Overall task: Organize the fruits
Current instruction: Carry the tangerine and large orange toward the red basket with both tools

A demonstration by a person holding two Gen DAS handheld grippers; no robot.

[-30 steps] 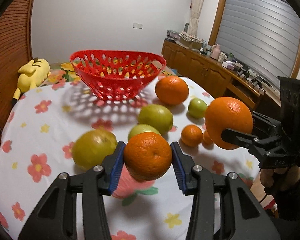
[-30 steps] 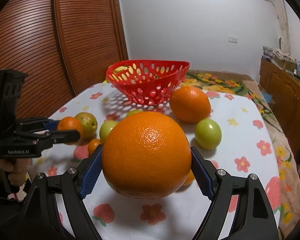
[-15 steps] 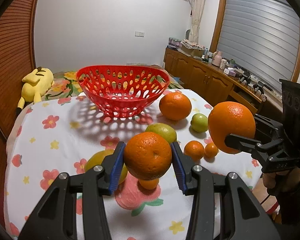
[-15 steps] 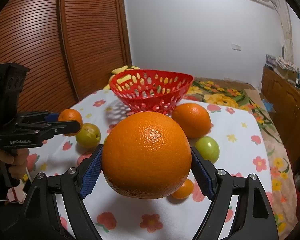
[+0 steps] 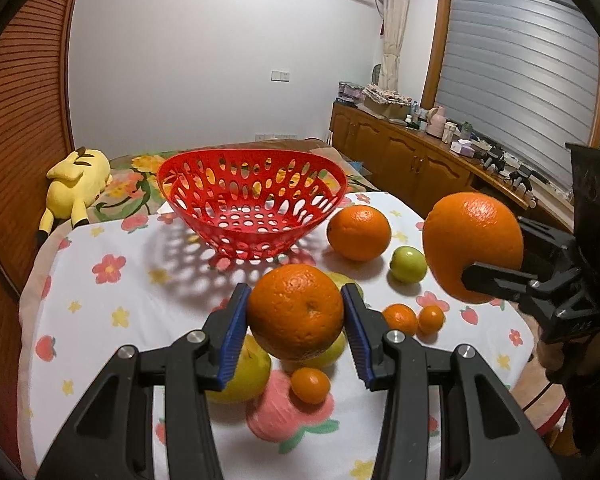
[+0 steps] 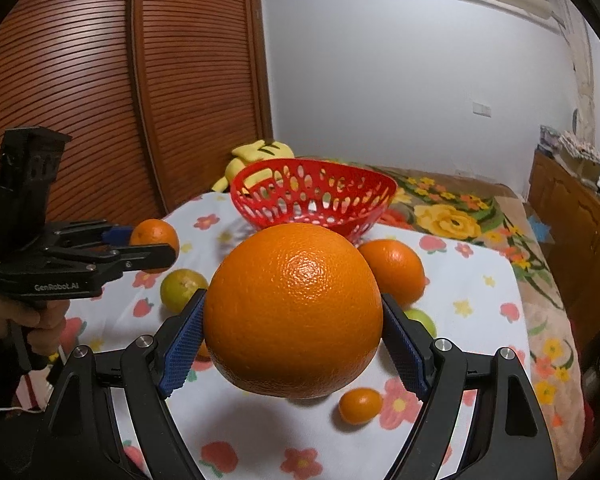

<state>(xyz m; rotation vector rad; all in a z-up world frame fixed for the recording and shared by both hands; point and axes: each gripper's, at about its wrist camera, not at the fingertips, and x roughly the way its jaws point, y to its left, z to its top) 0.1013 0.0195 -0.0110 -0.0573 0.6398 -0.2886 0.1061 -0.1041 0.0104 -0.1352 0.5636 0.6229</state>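
Now, both hands are loaded and up off the counter (image 5: 100, 248). The left gripper (image 5: 295, 312) has its jaws clamped on a mid-sized orange (image 5: 296, 312), blue pads pressed to either side. The right gripper (image 6: 292, 322) holds the big orange (image 6: 293, 310), jaws spread wide around it. Ahead sits the red basket (image 5: 252, 200), empty, near the counter's far edge, with open cloth in front of it on the left. To its right lie another orange (image 5: 359, 233) and a green fruit (image 5: 408, 264); small oranges (image 5: 400, 319) and yellow-green fruit (image 5: 244, 372) sit below the grippers. A yellow plush toy (image 5: 74, 184) lies beyond the far left corner.
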